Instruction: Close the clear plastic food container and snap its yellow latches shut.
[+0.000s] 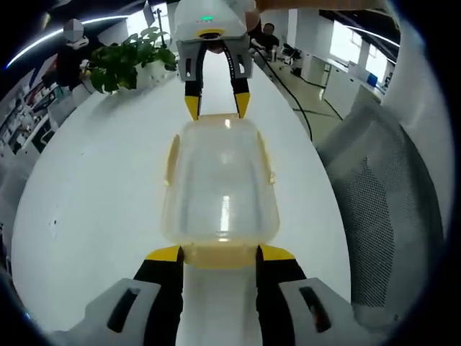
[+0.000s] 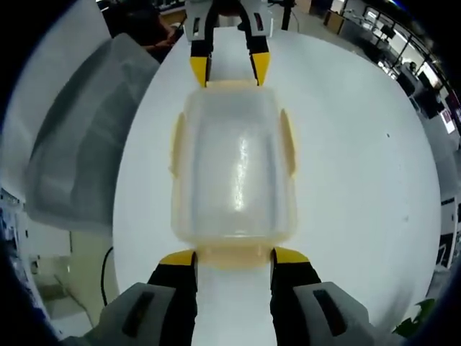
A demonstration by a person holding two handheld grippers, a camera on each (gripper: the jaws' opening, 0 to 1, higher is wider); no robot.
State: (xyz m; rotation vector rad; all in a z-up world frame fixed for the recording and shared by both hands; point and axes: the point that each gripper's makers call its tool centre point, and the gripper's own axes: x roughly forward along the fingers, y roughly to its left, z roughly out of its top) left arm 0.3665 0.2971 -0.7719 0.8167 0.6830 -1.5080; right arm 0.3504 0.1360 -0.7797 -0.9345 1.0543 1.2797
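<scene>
The clear plastic container (image 1: 220, 187) (image 2: 234, 173) lies lengthwise on the white table (image 1: 94, 187) between my two grippers, with its lid on. Yellow latches show along its long sides (image 1: 173, 155) (image 2: 288, 144) and at its ends (image 1: 220, 256) (image 2: 234, 256). My left gripper (image 1: 220, 253) is open, its yellow-tipped jaws straddling the near end latch. At the far end in that view, my right gripper (image 1: 216, 107) is open too. In the right gripper view my right gripper (image 2: 234, 256) straddles its end latch, and the left gripper (image 2: 230, 70) stands at the opposite end.
A potted green plant (image 1: 130, 61) stands at the far left of the table. A grey mesh chair (image 1: 389, 194) (image 2: 79, 144) is close to the table's edge. A black cable (image 1: 295, 94) runs along the floor, with office desks and a person (image 1: 72, 50) in the background.
</scene>
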